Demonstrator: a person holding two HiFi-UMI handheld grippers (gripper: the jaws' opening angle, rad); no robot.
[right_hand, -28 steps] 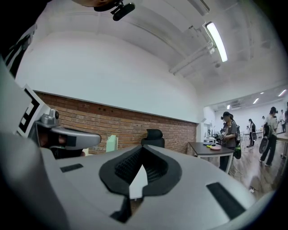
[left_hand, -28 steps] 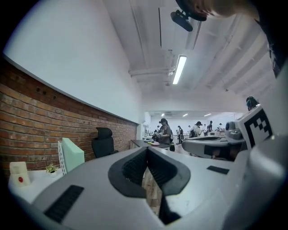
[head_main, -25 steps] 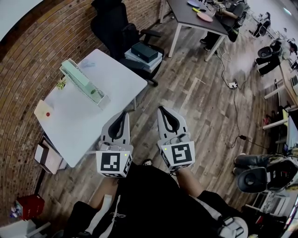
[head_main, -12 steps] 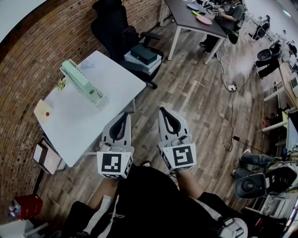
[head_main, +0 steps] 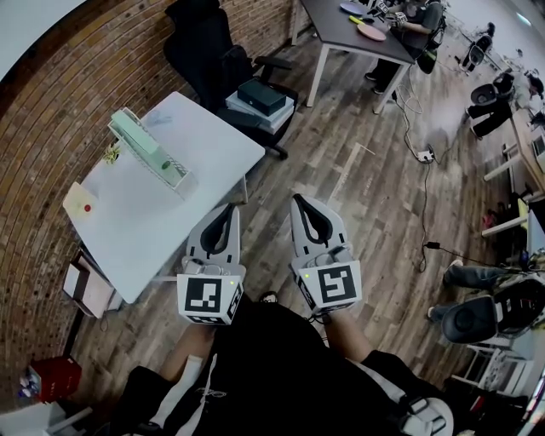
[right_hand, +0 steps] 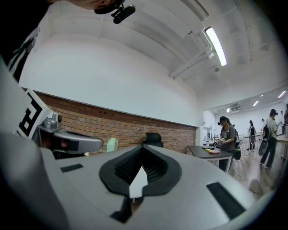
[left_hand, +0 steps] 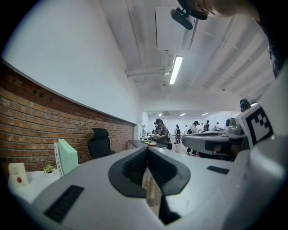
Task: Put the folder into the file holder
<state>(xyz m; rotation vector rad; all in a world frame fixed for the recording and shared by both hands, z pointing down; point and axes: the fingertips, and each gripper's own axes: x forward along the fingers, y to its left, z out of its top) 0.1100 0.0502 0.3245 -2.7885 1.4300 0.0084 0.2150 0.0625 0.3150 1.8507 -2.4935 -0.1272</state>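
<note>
Lowest in the head view is the person's dark top, and just above it the two marker cubes. Both tools point level, side by side above the wood floor, close but not touching. The left gripper [head_main: 226,208] is clenched: in the left gripper view its pads meet at the tip and nothing is between them. The right gripper [head_main: 297,200] is the same in its own view, jaws pressed together with only floor and a table edge seen through the hollow behind the tip. Both are empty.

Left of the tools, in the middle-left of the frame, stands a white table [head_main: 170,221]. Near its lower-left corner lies a beige card w/ a red dot [head_main: 79,203]. Further up is a small plant [head_main: 111,153], and just beside it the white file holder [head_main: 173,169], long and narrow, lying diagonal. The folder [head_main: 134,134] – mint green – stands upright at the holder's upper-left end, touching it. Whether it sits inside a slot I cannot tell.

A red box [head_main: 53,377] is on the floor at the lower left.

Beyond the table, at top centre, is a black office chair [head_main: 204,51] – on a seat beside it rests a dark box [head_main: 262,95]. At the upper right is a dark table [head_main: 341,30] w/ a pink plate [head_main: 373,31]; a seated person [head_main: 417,17] is there.
</note>
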